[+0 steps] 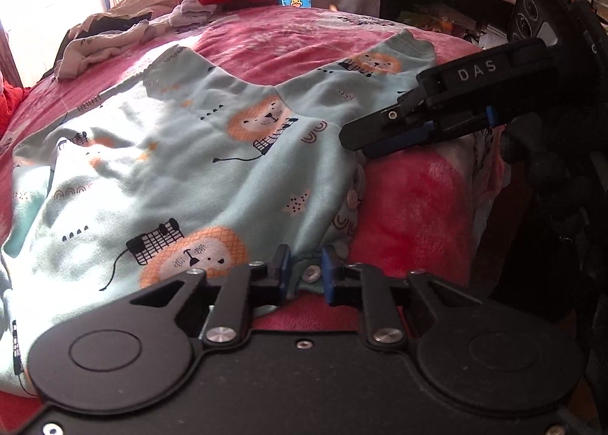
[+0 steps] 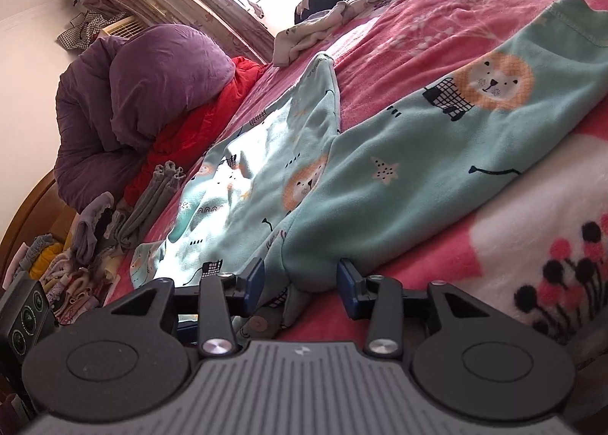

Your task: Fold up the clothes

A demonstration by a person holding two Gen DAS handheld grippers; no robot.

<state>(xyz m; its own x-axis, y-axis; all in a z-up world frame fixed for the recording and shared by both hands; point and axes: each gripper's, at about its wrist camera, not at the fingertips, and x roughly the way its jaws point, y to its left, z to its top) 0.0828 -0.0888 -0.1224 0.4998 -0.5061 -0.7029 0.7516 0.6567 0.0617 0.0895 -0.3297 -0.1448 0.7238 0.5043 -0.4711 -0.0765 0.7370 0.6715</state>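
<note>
Left wrist view: a mint fleece romper (image 1: 159, 176) printed with orange lions lies spread on the pink blanket (image 1: 273, 36), legs toward twelve o'clock. The left gripper (image 1: 306, 275) pinches its snap-buttoned hem at six o'clock; the right gripper (image 2: 300, 283) stands part open around a fold.

Left gripper (image 1: 306, 264): pointing steeply down, pinching the near snap hem of the lion-print romper (image 1: 190, 176). Right gripper (image 2: 302, 275): tilting down at the romper's side edge, jaws standing apart, straddling a fold without pressing.
</note>
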